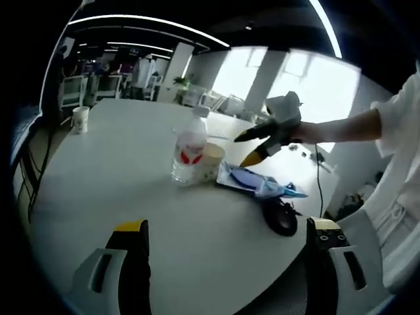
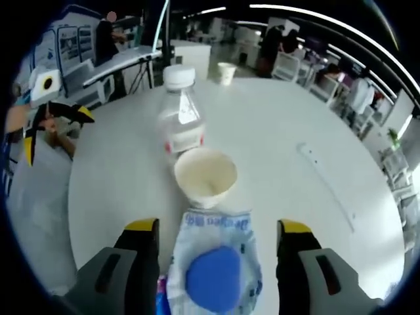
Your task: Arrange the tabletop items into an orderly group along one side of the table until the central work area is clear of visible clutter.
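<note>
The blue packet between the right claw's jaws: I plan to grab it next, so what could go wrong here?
The paper cup sits right at the packet's far end, with the water bottle just behind it. Pushing the right claw forward could knock the cup into the bottle and tip either. The packet looks thin and flat, so the open jaws may slide over it.

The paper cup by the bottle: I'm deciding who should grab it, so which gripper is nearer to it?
Right. The right gripper hangs just short of the paper cup, over the wipes packet. The left gripper is farther back across bare table.
</note>
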The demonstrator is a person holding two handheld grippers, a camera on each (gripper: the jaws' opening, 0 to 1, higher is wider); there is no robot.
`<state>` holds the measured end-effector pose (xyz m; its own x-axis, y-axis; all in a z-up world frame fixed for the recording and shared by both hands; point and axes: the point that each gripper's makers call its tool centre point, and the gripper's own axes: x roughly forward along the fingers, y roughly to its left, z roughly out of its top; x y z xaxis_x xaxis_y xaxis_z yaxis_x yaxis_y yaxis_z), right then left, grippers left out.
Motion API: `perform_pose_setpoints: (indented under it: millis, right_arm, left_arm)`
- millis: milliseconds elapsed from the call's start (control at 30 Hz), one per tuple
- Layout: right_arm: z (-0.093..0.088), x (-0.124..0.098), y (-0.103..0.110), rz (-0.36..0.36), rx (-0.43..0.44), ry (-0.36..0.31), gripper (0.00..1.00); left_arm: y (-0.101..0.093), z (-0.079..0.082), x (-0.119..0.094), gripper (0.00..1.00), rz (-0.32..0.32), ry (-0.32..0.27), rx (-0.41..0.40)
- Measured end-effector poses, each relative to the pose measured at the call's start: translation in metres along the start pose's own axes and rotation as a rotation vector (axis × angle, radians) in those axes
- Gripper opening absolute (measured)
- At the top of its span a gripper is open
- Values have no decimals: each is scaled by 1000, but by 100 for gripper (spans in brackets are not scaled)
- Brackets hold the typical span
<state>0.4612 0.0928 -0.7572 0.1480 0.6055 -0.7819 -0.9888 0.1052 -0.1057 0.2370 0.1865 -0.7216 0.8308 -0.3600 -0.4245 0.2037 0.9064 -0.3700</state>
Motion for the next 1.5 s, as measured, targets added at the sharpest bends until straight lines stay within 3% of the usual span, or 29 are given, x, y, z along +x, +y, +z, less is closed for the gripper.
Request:
perform_pose_setpoints:
  millis: [300,533,967,1500]
  right_arm:
    - [-25,-23,3,-23,23,5,69]
    - [-39,-40,3,-48,65,-5,69]
    - [-60,-65,1,-84,120,-32,68]
    - [-106,-106,0,-167,308,-63,66]
  left_arm:
    - [-11,4,7,95,-41,-2,2]
    - [-19,2,11,94,-78,49,31]
    - [-24,30,19,94,-108,46,90]
    - [-43,39,51,93,-200,70,132]
